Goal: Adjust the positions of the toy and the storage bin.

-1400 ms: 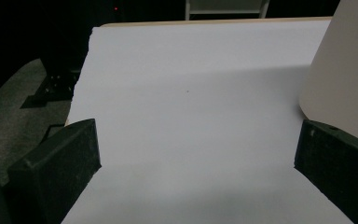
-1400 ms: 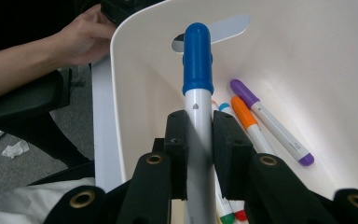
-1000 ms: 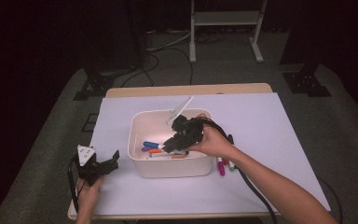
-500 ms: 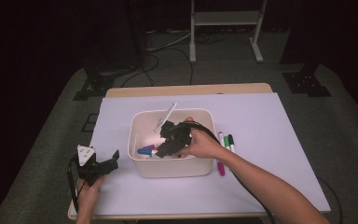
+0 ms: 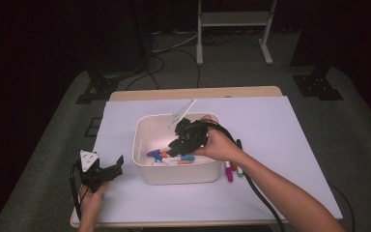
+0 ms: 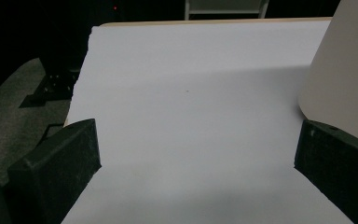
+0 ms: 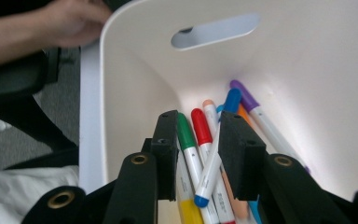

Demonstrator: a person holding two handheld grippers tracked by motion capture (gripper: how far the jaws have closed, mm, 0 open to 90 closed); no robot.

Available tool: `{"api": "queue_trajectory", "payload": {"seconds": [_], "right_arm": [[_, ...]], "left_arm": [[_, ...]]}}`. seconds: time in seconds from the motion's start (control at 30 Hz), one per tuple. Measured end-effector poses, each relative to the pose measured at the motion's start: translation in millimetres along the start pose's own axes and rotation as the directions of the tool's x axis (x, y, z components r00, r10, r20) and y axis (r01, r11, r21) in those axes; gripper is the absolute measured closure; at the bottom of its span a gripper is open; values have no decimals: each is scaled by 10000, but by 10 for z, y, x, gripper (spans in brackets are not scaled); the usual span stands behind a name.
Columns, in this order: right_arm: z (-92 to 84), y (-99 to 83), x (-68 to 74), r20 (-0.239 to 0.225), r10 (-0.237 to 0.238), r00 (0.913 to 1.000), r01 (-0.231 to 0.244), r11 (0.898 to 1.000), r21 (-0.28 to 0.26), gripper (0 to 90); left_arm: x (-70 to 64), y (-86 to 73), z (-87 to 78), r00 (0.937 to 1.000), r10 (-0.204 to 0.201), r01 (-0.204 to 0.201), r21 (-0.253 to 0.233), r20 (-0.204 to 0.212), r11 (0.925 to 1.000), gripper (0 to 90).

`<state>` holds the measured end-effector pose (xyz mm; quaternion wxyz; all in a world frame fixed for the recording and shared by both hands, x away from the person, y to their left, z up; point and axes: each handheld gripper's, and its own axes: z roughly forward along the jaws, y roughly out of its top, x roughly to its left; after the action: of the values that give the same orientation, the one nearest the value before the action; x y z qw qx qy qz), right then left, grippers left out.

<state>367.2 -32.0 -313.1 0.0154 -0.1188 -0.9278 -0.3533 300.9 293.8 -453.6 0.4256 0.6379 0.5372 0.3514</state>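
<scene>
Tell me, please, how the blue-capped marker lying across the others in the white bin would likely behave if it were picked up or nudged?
The blue-capped marker looks like a rigid plastic barrel, so it should stay stiff when lifted. Being round and smooth, it may slip in a loose pinch. It rests slantwise on the green-capped marker and red-capped marker in the white bin, so a nudge would probably roll it off.

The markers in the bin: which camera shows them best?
The right gripper view: the markers lie close up with cap colours clear, in the bin. The high view shows them small and partly hidden behind the right gripper. The left gripper view gives just the bin's outer wall.
</scene>
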Motion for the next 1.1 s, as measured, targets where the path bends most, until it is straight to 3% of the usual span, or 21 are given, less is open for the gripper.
{"api": "queue_trajectory", "payload": {"seconds": [0.33, 0.43, 0.6, 0.83, 0.93, 1.1], "right_arm": [[-737, -367, -34, 878, 726, 9935, -624, 9915, -1142, 579], [-911, -549, -61, 1198, 1107, 9866, -941, 9862, -1359, 567], [-1139, -929, -120, 1648, 1888, 9681, -1614, 9728, -1663, 558], [-1239, -1430, -183, 1974, 2700, 9424, -2326, 9531, -1935, 550], [-1166, -1616, -240, 2132, 2985, 9303, -2611, 9471, -1866, 549], [-956, -1910, -369, 2353, 3608, 9025, -3313, 9305, -1561, 540]], "left_arm": [[-7, -1, -2, 10000, 80, -80, -14, -14, 10000, 0], [-6, -1, -3, 10000, 76, -76, 3, -16, 10000, 0], [-7, -1, -2, 10000, 85, -85, 2, -29, 10000, 0], [-8, -2, 1, 9999, 118, -119, -17, -60, 9999, 0], [-9, -2, 1, 9999, 105, -106, -24, -61, 9999, 0], [-6, -2, 2, 10000, 69, -69, -9, -67, 10000, 0]]}}
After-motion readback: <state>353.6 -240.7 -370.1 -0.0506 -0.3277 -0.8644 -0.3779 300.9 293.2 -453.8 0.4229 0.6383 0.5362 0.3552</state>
